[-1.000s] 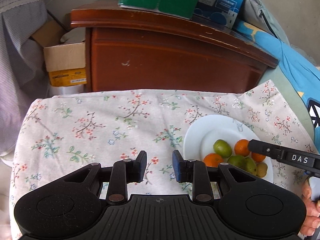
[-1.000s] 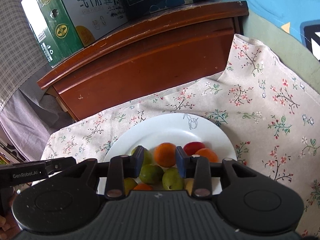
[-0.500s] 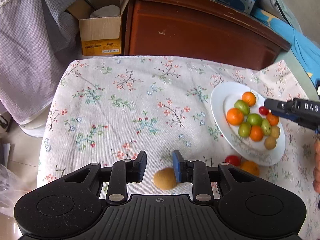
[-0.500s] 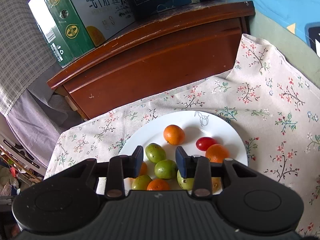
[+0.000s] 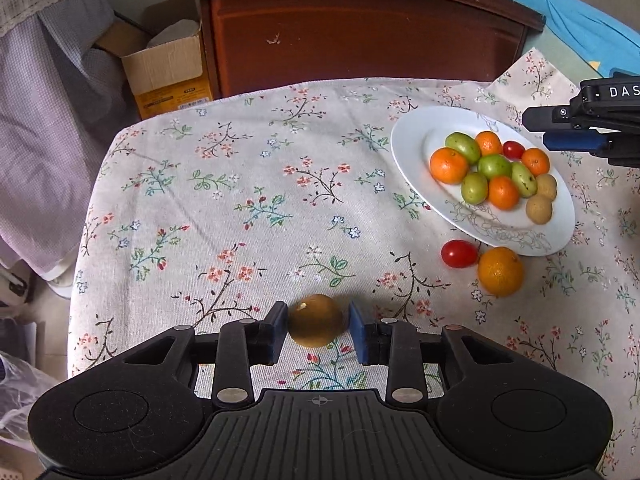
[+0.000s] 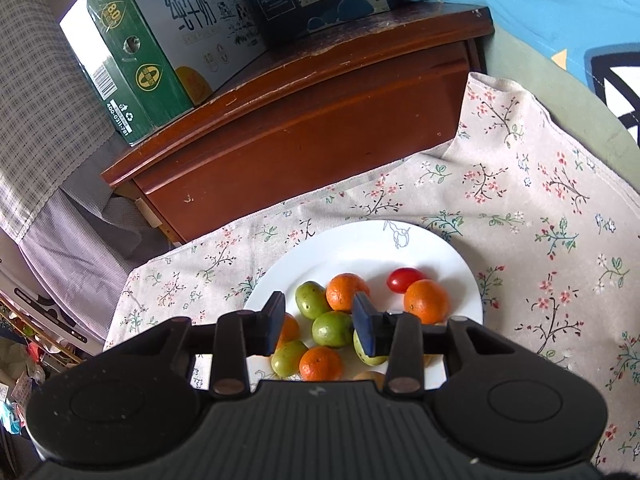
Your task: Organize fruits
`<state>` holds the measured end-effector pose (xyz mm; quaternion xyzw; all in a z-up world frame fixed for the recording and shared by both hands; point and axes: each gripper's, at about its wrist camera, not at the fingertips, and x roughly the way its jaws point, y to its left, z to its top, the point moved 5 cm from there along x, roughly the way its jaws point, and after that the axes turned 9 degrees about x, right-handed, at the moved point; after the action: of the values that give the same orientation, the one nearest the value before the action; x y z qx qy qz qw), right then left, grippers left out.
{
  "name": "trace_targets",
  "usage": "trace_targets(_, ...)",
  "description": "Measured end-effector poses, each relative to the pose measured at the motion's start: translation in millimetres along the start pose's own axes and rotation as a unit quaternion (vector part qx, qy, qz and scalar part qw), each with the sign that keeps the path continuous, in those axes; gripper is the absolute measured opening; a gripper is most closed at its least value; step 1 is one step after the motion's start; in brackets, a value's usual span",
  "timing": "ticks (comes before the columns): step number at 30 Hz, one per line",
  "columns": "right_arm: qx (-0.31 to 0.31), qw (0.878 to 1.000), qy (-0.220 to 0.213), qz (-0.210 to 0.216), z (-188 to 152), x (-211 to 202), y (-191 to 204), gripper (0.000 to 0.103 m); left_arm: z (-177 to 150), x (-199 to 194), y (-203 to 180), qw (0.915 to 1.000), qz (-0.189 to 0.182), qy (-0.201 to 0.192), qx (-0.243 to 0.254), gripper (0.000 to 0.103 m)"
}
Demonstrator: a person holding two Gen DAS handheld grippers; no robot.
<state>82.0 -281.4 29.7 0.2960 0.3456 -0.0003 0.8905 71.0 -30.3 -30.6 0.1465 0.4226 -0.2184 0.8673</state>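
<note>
Left tongs [image 5: 318, 328] gape around a round, brown-skinned fruit [image 5: 316, 320]; right tongs [image 6: 320, 322] open.

The left gripper [image 5: 318, 326] is sitting open around a brown fruit [image 5: 316, 321] lying on the flowery cloth [image 5: 240, 200], with a small gap on each side. At two o'clock, a white plate [image 5: 416, 136] is holding orange, green and brown fruits. A red tomato [image 5: 459, 253] and an orange [image 5: 500, 271] are lying just beside its near rim.

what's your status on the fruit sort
Left gripper open, jaws astride brown fruit on cloth. Right gripper open above plate. Nothing blocking.
</note>
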Motion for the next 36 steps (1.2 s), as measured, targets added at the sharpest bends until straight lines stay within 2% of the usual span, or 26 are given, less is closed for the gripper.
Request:
trace_targets(1,0.001,1.0,0.002,-0.003,-0.2,0.0,-0.7,0.039,0.1,-0.1,-0.1,1.0,0.004,-0.001,0.003,0.025)
trace_targets(6,0.027,0.999,0.012,-0.027,-1.1,-8.0,-13.4,0.039,7.4,-1.2,3.8,0.9994,-0.016,-0.008,-0.03,0.025)
trace_targets(8,0.044,0.998,0.013,-0.041,-1.3,-15.7,-20.0,0.039,17.4,-1.3,3.8,0.9985,-0.028,-0.015,-0.044,0.025)
trace_targets(11,0.063,0.997,0.009,-0.037,-0.6,-29.3,-24.1,0.039,39.7,1.4,-0.2,0.9964,-0.054,-0.035,-0.056,0.025)
trace_targets(14,0.059,0.997,-0.005,-0.039,1.3,-39.7,-22.6,0.042,63.4,11.1,-8.0,0.9963,-0.057,-0.049,-0.042,0.025)
trace_targets(16,0.056,0.998,-0.004,-0.034,2.5,-38.3,-20.7,0.044,78.2,21.9,-12.3,0.9954,-0.063,-0.052,-0.049,0.025)
trace_targets(27,0.027,0.998,0.049,-0.026,-18.8,-15.0,-7.3,0.044,120.7,61.2,-33.1,0.9897,-0.105,-0.055,-0.08,0.025)
trace_targets(30,0.013,0.998,0.058,-0.02,-24.1,-12.2,-1.6,0.044,126.7,61.2,-39.6,0.9905,-0.105,-0.058,-0.067,0.03)
trace_targets(31,0.009,0.998,0.063,-0.018,-25.2,-11.3,-0.5,0.044,128.4,58.4,-40.3,0.9901,-0.108,-0.059,-0.066,0.039)
trace_targets(32,0.007,0.998,0.067,-0.015,-26.8,-10.5,0.2,0.045,129.4,54.9,-39.6,0.9895,-0.109,-0.063,-0.07,0.056)
trace_targets(33,0.005,0.997,0.071,-0.015,-28.2,-9.9,0.7,0.045,130.2,50.5,-38.0,0.9891,-0.107,-0.069,-0.074,0.063)
trace_targets(36,0.0,0.997,0.08,-0.013,-33.0,-9.5,1.9,0.045,133.1,35.2,-32.2,0.9892,-0.107,-0.075,-0.067,0.066)
